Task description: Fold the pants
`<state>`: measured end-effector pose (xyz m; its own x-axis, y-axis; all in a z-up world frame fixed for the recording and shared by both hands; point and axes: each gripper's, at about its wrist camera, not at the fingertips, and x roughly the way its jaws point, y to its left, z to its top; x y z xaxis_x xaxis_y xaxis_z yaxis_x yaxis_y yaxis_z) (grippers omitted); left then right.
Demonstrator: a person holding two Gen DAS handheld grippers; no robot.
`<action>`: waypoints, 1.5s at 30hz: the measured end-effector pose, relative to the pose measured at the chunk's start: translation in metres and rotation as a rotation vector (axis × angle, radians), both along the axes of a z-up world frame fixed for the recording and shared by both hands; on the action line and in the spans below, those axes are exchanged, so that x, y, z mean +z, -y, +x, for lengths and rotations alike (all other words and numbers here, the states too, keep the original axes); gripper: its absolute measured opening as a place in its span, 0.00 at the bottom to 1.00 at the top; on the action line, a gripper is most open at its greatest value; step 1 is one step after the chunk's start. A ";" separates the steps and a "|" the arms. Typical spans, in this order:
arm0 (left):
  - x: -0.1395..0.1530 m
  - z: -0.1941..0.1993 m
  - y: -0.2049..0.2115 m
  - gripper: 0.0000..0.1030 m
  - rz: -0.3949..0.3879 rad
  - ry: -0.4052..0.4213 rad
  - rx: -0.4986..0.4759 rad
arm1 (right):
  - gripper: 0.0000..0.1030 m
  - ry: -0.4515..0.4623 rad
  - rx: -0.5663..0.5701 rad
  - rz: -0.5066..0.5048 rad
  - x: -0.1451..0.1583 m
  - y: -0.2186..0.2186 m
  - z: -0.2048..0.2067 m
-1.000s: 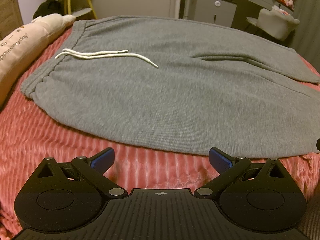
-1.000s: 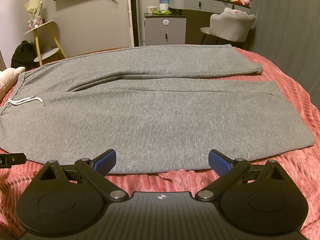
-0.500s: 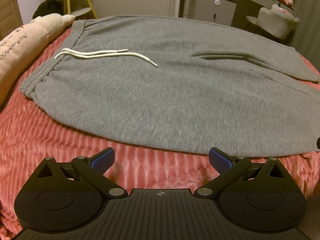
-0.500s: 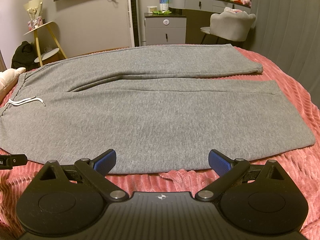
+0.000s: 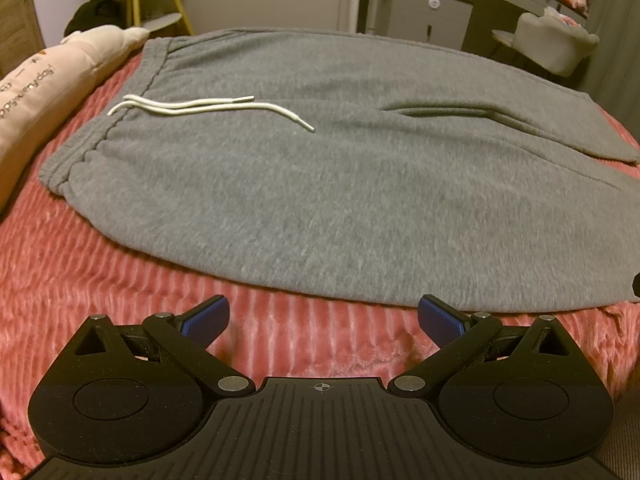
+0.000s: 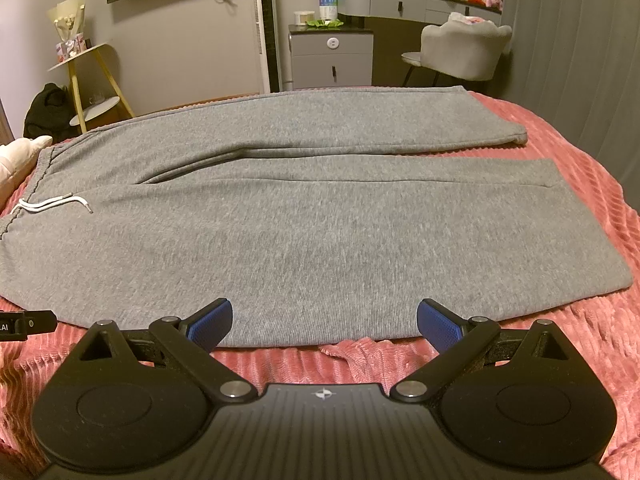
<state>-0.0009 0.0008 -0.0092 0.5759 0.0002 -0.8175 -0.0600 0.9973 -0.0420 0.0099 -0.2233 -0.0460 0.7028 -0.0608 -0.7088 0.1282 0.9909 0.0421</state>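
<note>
Grey sweatpants lie flat on a pink ribbed bedspread, waistband to the left, both legs running right. A white drawstring rests on the front near the waistband. My left gripper is open, hovering over the bedspread just short of the pants' near edge. In the right wrist view the whole pants show, legs side by side, and the drawstring at the left. My right gripper is open, its blue pads at the near edge of the front leg, nothing between them.
A cream pillow lies left of the waistband. Beyond the bed stand a grey cabinet, a padded chair, a yellow side table and a dark bag. The other gripper's tip shows at the left edge.
The left wrist view has shifted slightly with some blur; the pants lie as before. Both grippers stay open.
</note>
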 end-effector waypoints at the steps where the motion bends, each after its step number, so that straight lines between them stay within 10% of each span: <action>1: 0.001 0.001 0.001 1.00 0.001 -0.003 0.000 | 0.96 0.000 0.000 0.002 0.000 0.000 0.000; 45: 0.002 0.014 0.003 1.00 0.034 -0.058 0.010 | 0.96 -0.059 0.008 0.071 -0.012 0.011 0.019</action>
<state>0.0136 -0.0022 -0.0072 0.5273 0.0337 -0.8490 -0.0713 0.9974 -0.0047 0.0292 -0.2347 -0.0580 0.6599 -0.0038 -0.7513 0.1246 0.9867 0.1045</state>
